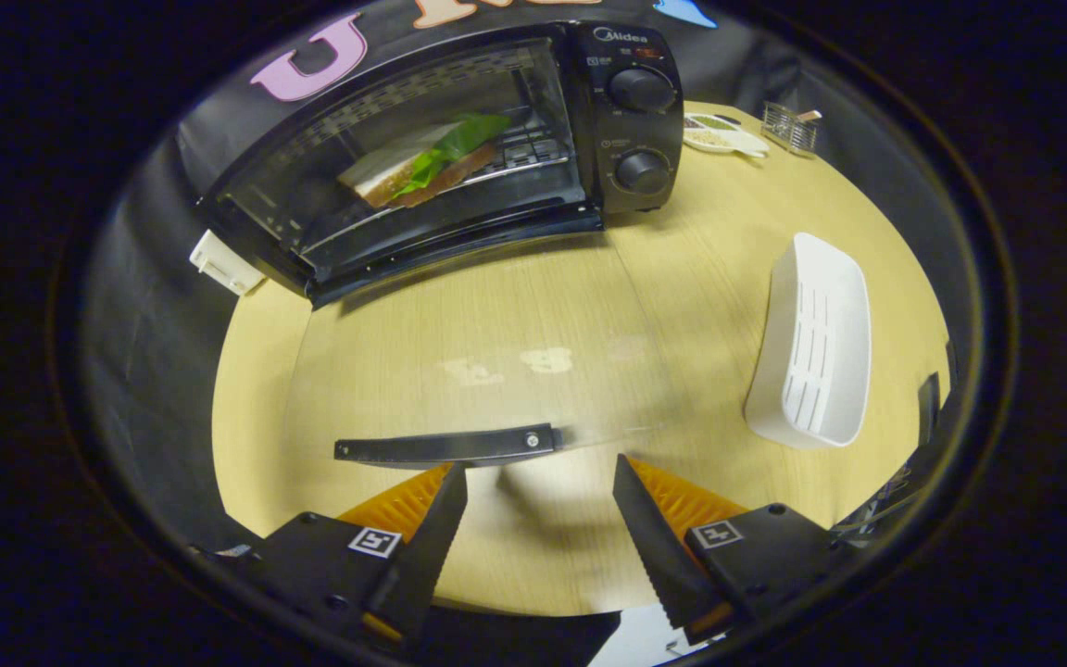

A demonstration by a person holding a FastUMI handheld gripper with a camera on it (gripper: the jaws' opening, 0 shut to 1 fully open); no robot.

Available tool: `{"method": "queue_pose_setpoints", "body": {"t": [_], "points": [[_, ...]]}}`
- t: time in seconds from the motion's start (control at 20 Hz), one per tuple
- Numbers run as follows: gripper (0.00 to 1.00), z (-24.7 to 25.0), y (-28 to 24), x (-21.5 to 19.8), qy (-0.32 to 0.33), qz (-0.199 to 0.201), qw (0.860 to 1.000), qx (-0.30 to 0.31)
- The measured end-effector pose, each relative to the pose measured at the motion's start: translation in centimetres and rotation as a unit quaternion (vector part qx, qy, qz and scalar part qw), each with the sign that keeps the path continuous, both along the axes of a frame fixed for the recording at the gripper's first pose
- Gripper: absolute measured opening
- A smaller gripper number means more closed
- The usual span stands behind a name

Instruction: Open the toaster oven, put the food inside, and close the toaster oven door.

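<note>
Two jaws of the gripper (540,477) stand wide apart, holding nothing, just near of the open door's handle (447,446); a sandwich (422,167) lies inside the far toaster oven (459,148).

Round pale wood table (719,278), black cloth wall (144,278).

Sandwich (422,167) in oven (441,157), w/ tray (811,343) right of door (469,371).
</note>
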State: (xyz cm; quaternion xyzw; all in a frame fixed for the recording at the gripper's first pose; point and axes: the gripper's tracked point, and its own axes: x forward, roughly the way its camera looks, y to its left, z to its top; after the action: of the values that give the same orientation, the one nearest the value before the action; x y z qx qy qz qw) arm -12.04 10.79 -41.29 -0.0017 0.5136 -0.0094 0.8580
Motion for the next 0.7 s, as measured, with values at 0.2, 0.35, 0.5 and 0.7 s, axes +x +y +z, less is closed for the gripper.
{"method": "queue_pose_setpoints", "body": {"t": [0.2,0.35,0.5,0.7], "points": [[0.97,1.7,0.2,0.1,-0.018,-0.014,1.0,0.012],[0.97,3.2,0.4,0.4,-0.034,-0.026,0.999,0.023],[0.97,4.8,0.9,0.9,-0.057,-0.034,0.997,0.048],[0.97,6.9,1.6,2.0,-0.088,-0.055,0.99,0.092]]}}
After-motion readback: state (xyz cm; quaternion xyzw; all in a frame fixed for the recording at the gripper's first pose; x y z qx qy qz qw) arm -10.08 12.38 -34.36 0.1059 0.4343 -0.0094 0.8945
